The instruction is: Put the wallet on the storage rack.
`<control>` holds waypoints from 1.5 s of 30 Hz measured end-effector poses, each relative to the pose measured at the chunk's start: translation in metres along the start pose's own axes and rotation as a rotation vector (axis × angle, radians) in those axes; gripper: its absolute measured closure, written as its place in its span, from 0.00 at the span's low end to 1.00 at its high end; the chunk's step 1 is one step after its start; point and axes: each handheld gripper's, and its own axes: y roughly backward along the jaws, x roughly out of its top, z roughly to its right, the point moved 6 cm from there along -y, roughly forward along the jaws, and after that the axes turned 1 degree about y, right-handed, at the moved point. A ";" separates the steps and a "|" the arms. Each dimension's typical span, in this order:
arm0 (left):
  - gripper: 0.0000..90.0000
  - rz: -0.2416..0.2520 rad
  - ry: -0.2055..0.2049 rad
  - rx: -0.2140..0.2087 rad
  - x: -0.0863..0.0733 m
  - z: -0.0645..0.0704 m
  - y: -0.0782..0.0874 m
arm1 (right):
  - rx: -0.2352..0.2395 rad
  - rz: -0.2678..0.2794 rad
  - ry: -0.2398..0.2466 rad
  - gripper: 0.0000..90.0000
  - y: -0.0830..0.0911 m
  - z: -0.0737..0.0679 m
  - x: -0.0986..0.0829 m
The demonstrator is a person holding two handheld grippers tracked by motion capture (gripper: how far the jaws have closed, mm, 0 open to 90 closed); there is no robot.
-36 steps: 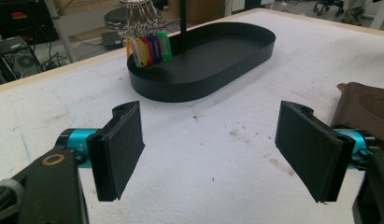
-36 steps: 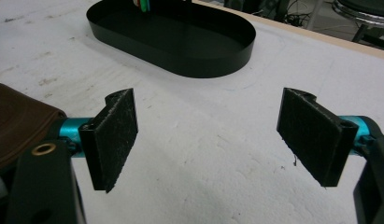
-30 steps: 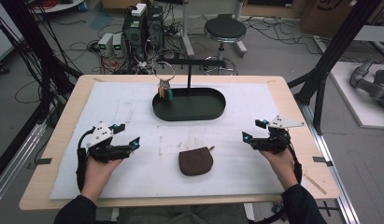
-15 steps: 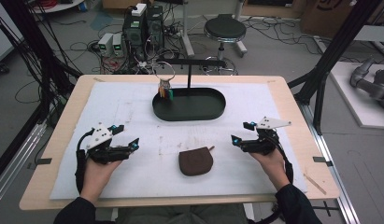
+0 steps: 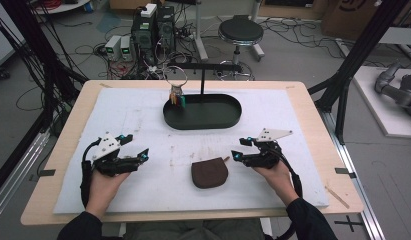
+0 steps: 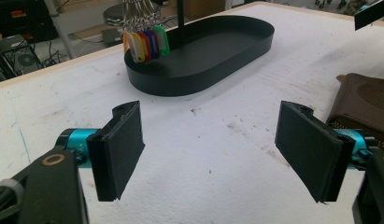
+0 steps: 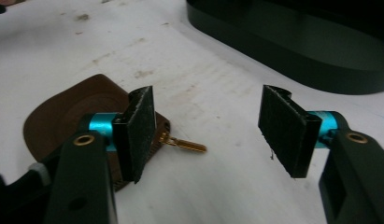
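My left gripper [image 5: 135, 158] hovers over the white mat near the left edge of the tabletop [image 5: 58, 145], its fingers [image 6: 118, 149] spread wide with nothing between them. In the left gripper view, bare mat lies between them and the brown pouch shows at the right.

Toward the far edge, near the middle, sits the black oval tray [image 5: 203, 120]. At its left end a bunch of coloured key tags [image 5: 177, 98] hangs on rings from the black stand [image 5: 202, 75] that rises out of the tray; in the left gripper view the tags [image 6: 145, 44] are yellow, red, blue and green and hang down just inside the tray wall [image 6: 189, 79]. The rest of the tray floor looks bare.

The brown pouch [image 5: 209, 173] lies flat on the mat toward the near edge, roughly centred, well apart from the tray. Its gold zip pull [image 7: 182, 143] sticks out onto the mat.

My right gripper [image 5: 236, 155] is just right of the pouch, fingers [image 7: 138, 130] wide apart and holding nothing. In the right gripper view the pull points into the gap between them, one finger standing over the pouch's corner.
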 end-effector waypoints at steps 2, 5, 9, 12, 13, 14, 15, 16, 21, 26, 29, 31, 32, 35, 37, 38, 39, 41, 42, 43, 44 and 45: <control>0.26 -0.003 -0.003 0.000 0.000 0.000 0.000 | 0.006 -0.005 0.005 0.43 -0.002 -0.002 0.000; 0.26 -0.005 -0.003 -0.003 -0.001 0.001 0.000 | 0.039 -0.038 0.020 0.49 -0.010 -0.008 -0.002; 0.26 -0.009 -0.004 0.000 -0.003 0.000 0.001 | 0.070 -0.055 0.017 0.56 -0.015 -0.011 -0.003; 0.26 -0.008 0.001 0.000 -0.004 0.000 0.002 | 0.084 -0.063 0.021 0.59 -0.018 -0.013 -0.003; 0.26 -0.009 0.001 0.001 -0.004 0.000 0.003 | 0.105 -0.074 0.019 0.63 -0.023 -0.017 -0.003; 0.26 -0.007 0.003 0.001 -0.004 0.000 0.003 | 0.113 -0.082 0.016 0.64 -0.025 -0.018 -0.004; 0.26 -0.007 0.003 0.001 -0.004 0.000 0.003 | 0.113 -0.082 0.016 0.64 -0.025 -0.018 -0.004; 0.26 -0.010 0.002 0.001 -0.004 0.000 0.004 | 0.134 -0.101 0.009 0.67 -0.028 -0.020 -0.005; 0.26 -0.012 -0.004 0.000 -0.005 0.000 0.004 | 0.172 -0.151 -0.044 0.69 -0.033 -0.020 -0.011; 0.26 -0.013 -0.008 0.001 -0.005 0.001 0.004 | 0.206 -0.172 -0.110 0.70 -0.036 -0.016 -0.014; 0.26 -0.016 -0.008 0.000 -0.005 0.002 0.003 | 0.229 -0.186 -0.157 0.69 -0.037 -0.015 -0.016; 0.26 -0.018 -0.014 -0.001 -0.005 0.003 0.002 | 0.246 -0.186 -0.174 0.69 -0.037 -0.014 -0.017; 0.26 -0.018 -0.014 -0.001 -0.005 0.003 0.002 | 0.251 -0.187 -0.181 0.69 -0.038 -0.015 -0.017; 0.26 -0.023 -0.021 -0.005 -0.005 0.004 0.000 | 0.259 -0.187 -0.185 0.72 -0.038 -0.016 -0.017; 0.26 -0.023 -0.023 -0.006 -0.005 0.005 -0.001 | 0.272 -0.194 -0.193 0.76 -0.038 -0.016 -0.017; 0.26 -0.023 -0.024 -0.006 -0.005 0.005 -0.001 | 0.271 -0.193 -0.189 0.78 -0.038 -0.016 -0.017; 0.26 -0.026 -0.029 -0.009 -0.004 0.007 -0.002 | 0.267 -0.193 -0.174 0.82 -0.037 -0.017 -0.016; 0.26 -0.026 -0.030 -0.012 -0.004 0.008 -0.004 | 0.254 -0.194 -0.158 0.92 -0.035 -0.018 -0.015; 0.26 -0.029 -0.033 -0.011 -0.004 0.009 -0.004 | 0.245 -0.191 -0.146 0.97 -0.034 -0.018 -0.015; 0.26 -0.029 -0.033 -0.011 -0.004 0.009 -0.004 | 0.238 -0.189 -0.140 0.98 -0.034 -0.018 -0.014; 0.26 -0.028 -0.032 -0.018 -0.003 0.010 -0.006 | 0.237 -0.185 -0.132 0.99 -0.033 -0.019 -0.014; 0.26 -0.029 -0.033 -0.020 -0.003 0.011 -0.007 | 0.232 -0.183 -0.122 1.00 -0.033 -0.019 -0.013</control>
